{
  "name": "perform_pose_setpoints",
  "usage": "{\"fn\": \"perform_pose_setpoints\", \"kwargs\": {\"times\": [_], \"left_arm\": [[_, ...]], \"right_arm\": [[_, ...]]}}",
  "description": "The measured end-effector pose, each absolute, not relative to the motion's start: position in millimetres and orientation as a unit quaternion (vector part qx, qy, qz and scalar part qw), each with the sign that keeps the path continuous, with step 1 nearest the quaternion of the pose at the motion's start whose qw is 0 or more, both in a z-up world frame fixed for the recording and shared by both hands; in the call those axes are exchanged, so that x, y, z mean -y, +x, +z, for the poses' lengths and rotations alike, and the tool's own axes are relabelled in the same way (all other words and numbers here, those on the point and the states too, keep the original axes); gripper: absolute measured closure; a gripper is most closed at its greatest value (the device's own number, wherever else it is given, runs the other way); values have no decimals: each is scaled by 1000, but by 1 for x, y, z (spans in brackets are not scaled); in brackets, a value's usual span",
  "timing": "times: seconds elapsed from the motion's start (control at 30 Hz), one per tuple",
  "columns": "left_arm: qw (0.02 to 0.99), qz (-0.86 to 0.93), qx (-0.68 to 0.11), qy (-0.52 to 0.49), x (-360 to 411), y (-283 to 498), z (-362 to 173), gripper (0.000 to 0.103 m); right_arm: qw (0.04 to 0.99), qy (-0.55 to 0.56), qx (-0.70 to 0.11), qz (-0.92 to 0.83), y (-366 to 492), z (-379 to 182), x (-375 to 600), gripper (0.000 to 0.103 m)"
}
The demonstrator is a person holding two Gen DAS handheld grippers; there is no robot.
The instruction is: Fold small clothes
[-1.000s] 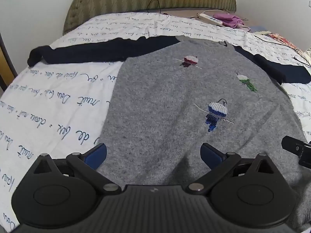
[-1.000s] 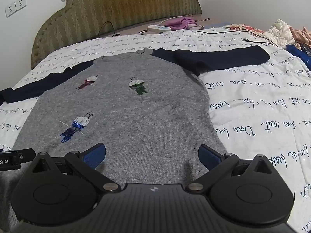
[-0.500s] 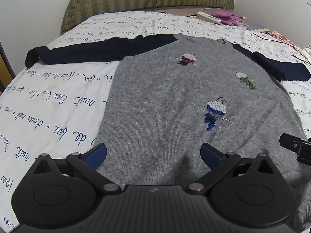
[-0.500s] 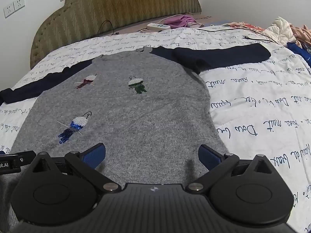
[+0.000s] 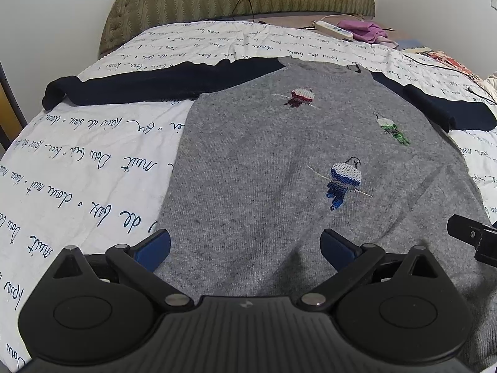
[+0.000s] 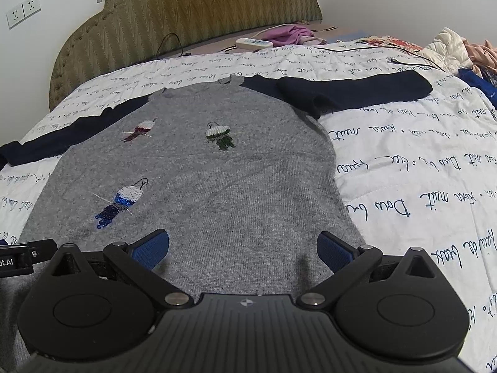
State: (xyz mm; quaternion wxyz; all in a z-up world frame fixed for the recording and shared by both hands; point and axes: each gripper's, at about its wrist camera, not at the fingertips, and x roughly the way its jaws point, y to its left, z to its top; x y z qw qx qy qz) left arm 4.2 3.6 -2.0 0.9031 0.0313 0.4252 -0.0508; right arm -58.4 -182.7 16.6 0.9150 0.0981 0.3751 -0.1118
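Observation:
A small grey sweater (image 5: 264,168) (image 6: 198,180) with navy sleeves and three sequin figures lies flat, front up, on the bed. Its left sleeve (image 5: 149,84) stretches out sideways; its right sleeve (image 6: 351,91) lies partly doubled over near the shoulder. My left gripper (image 5: 245,247) hovers open over the hem on the left side, nothing between its blue pads. My right gripper (image 6: 243,247) stands open over the hem on the right side, also empty. Each gripper's edge shows in the other's view.
A white quilt with dark script (image 5: 77,168) covers the bed. An olive padded headboard (image 6: 192,9) stands behind. A power strip (image 6: 254,43), a purple cloth (image 6: 290,33) and cables lie near the head. Piled clothes (image 6: 459,49) sit at the far right.
Both grippers have drifted slightly, so the sweater sits a little lower and nearer in each view. Both stay open and the sweater has not moved.

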Motion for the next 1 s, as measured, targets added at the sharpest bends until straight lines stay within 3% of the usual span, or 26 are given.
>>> {"fn": "perform_pose_setpoints", "kwargs": {"times": [1.0], "left_arm": [[900,-57,-431,45,14,43,-12,0]], "right_arm": [[922,73,-366,-100,-9,28,189,0]]}}
